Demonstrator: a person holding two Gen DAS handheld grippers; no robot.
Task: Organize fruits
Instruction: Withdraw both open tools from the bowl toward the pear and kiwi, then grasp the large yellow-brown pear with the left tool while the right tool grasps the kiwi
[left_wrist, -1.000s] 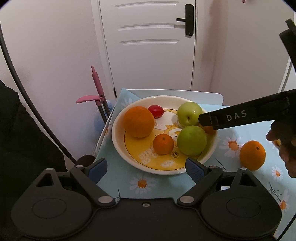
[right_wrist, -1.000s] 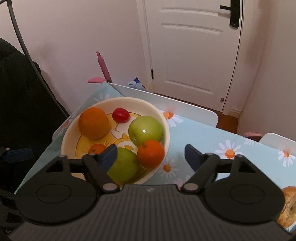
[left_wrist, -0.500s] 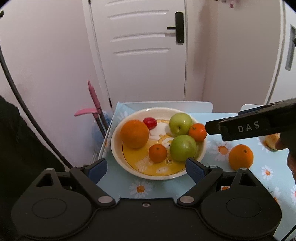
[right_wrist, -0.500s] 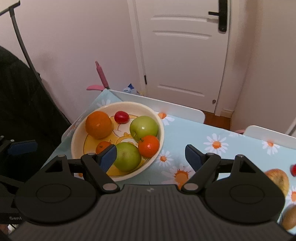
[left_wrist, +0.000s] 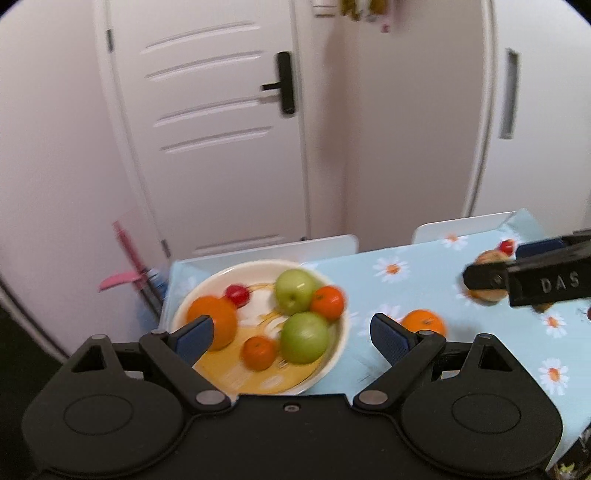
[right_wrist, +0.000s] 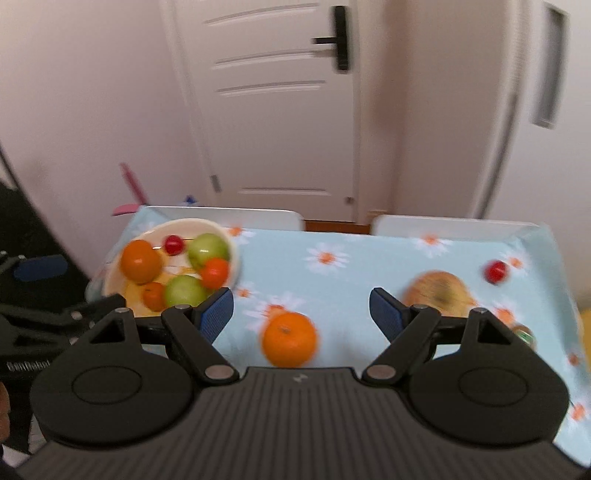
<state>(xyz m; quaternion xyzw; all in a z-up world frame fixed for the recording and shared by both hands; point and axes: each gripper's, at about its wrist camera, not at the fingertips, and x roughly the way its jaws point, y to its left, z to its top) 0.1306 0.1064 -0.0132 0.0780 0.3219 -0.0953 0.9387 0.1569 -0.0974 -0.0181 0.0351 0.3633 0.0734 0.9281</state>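
A cream bowl (left_wrist: 207, 295) (right_wrist: 229, 236) at the table's left end holds two green apples (left_wrist: 295, 290), a large orange (left_wrist: 216, 319), two small oranges and a red fruit. A loose orange (right_wrist: 290, 339) (left_wrist: 424, 321) lies on the daisy cloth right of the bowl. A yellowish apple (right_wrist: 437, 290) and a small red fruit (right_wrist: 495, 271) lie further right. My left gripper (left_wrist: 291, 334) is open and empty, above the bowl's near side. My right gripper (right_wrist: 301, 314) is open and empty, above the loose orange; its finger shows in the left wrist view (left_wrist: 524, 284).
The table edge and two white chair backs (right_wrist: 229, 214) stand at the far side, before a white door (right_wrist: 280, 110). A pink-handled tool (left_wrist: 125, 251) leans at the left wall. A small jar (right_wrist: 522, 332) sits at the right, partly behind my right finger.
Both grippers have pulled back and up from the bowl. The right gripper has swung rightward, over the loose orange. A small orange now rests in the bowl beside the apples.
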